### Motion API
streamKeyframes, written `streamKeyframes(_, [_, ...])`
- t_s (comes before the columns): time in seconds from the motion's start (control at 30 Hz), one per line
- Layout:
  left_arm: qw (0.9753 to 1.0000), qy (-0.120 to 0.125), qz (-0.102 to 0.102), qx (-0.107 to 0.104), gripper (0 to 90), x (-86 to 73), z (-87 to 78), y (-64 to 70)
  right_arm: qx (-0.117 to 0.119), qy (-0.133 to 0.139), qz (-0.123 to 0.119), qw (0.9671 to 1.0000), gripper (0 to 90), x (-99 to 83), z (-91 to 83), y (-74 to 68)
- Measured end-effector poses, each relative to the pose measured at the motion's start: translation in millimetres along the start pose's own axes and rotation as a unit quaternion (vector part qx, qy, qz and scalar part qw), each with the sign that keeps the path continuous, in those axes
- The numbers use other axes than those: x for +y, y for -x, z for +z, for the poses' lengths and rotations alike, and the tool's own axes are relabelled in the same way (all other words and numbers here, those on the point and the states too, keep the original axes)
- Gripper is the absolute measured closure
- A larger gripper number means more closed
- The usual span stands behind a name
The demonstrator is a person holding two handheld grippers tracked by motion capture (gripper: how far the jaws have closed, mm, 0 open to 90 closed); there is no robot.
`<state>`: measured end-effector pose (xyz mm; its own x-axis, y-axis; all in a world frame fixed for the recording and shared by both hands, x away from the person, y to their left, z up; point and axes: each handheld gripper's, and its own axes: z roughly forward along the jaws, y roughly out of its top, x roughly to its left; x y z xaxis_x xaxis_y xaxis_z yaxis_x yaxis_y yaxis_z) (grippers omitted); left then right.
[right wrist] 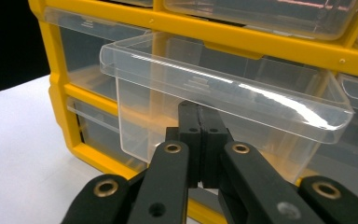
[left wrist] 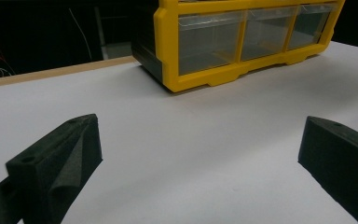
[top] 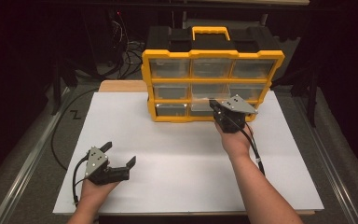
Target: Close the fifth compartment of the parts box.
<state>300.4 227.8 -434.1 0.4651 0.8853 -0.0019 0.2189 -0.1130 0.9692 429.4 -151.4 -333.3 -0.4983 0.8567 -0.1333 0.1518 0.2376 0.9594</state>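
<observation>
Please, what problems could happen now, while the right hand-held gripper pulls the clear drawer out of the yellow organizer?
1. The right hand-held gripper pinches only the front of the clear drawer. The drawer already sticks out and could slip free or tip.
2. The left hand-held gripper rests open on the white table, far from the yellow organizer. Nothing steadies the organizer, so it may slide or tilt forward.

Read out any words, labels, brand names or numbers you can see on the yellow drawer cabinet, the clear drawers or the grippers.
No readable text anywhere.
Yellow drawer cabinet: no word, brand or number on its frame or handle.
Clear drawer pulled out above the right hand-held gripper: faint raised ridges under the lip, too blurred to read as letters.
Left hand-held gripper: its grey plate shows holes, no marking.
</observation>
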Motion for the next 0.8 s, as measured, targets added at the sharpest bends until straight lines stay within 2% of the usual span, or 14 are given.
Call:
streamKeyframes(0.5, [1.0000,-0.001,-0.001,-0.002,0.2,-0.2,1.1,0.7,-0.013,-0.004,0.001,0.9999,90.0,5.7,14.6,6.0])
streamKeyframes(0.8, [1.0000,0.000,-0.003,-0.001,0.2,-0.1,0.7,-0.2,-0.014,-0.007,-0.002,0.9999,90.0,8.7,23.3,3.9])
